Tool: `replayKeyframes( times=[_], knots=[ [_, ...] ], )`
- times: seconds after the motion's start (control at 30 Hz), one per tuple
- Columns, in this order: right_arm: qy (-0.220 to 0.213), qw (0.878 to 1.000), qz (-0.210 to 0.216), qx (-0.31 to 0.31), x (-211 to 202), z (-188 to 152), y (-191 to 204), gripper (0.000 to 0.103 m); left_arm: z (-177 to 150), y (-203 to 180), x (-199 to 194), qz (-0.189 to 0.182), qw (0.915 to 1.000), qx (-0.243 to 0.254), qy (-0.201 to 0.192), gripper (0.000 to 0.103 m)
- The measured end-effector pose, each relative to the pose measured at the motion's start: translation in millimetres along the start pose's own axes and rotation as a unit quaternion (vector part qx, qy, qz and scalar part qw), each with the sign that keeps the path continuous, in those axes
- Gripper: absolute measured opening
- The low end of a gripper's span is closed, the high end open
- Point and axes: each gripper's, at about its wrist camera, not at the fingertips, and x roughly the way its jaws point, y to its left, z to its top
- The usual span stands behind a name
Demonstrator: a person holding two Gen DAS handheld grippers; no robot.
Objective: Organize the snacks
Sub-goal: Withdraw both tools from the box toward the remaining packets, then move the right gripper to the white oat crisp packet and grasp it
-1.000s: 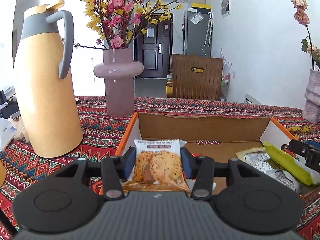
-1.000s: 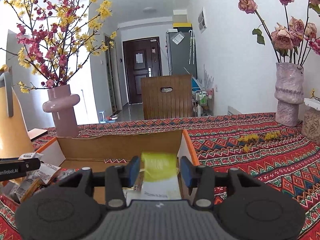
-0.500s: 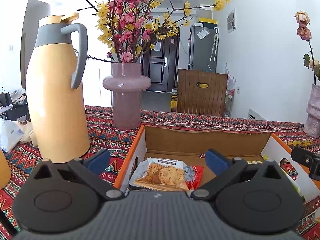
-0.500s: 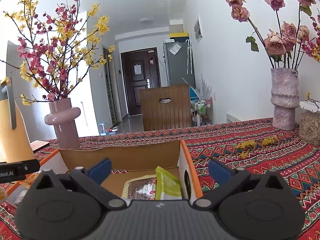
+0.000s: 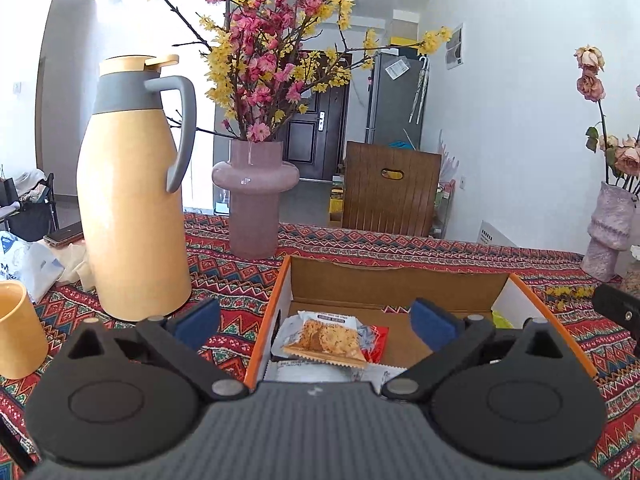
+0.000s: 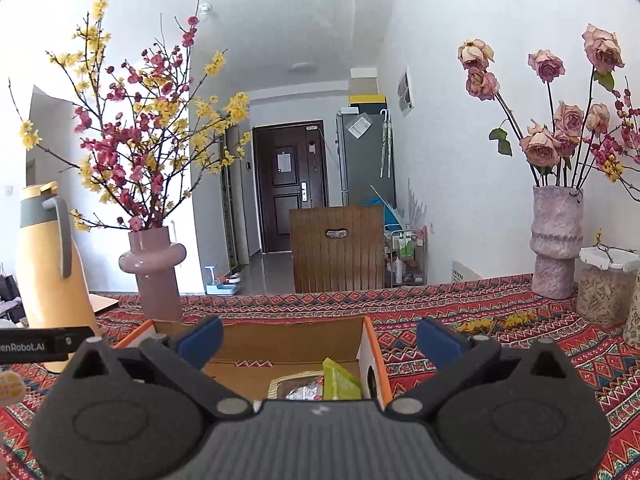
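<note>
- Left wrist view: the left gripper (image 5: 316, 322) is spread wide with nothing between its blue pads (image 5: 198, 318), hanging above the near end of the cardboard box (image 5: 394, 284).
- A cookie packet (image 5: 326, 338) lies flat inside the box at its left end, on top of other wrappers, with a red packet (image 5: 378, 342) just beside it.
- A yellow jug (image 5: 132, 216) and a pink vase (image 5: 254, 204) stand on the patterned tablecloth (image 5: 232, 280), left of the box.
- Right wrist view: the right gripper (image 6: 318, 340) also gapes wide and empty over the same box (image 6: 288, 340).
- A green packet (image 6: 340, 382) leans against the box's right wall, touching a dark-filled packet (image 6: 296, 388).
</note>
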Motion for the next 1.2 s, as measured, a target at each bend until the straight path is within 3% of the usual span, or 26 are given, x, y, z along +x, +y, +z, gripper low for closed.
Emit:
replayKeyframes(
  times=[0.3, 0.6, 0.87, 1.2],
  knots=[
    [0.024, 0.999, 0.027, -0.016, -42, -32, 11, 0.103, -33, 12, -36, -0.028, 0.9992, 0.01, 0.028, 0.103],
    [0.06, 0.997, 0.036, -0.014, -69, -61, 15, 0.103, -69, 23, -49, -0.03, 0.9977, 0.02, 0.058, 0.103],
    [0.114, 0.993, 0.035, -0.002, -74, -93, 10, 0.103, -87, 30, -42, -0.032, 0.9978, 0.011, 0.058, 0.103],
    [0.147, 0.989, 0.026, 0.014, -66, -98, 8, 0.103, -92, 37, -36, -0.042, 0.9974, -0.013, 0.056, 0.103]
  ],
)
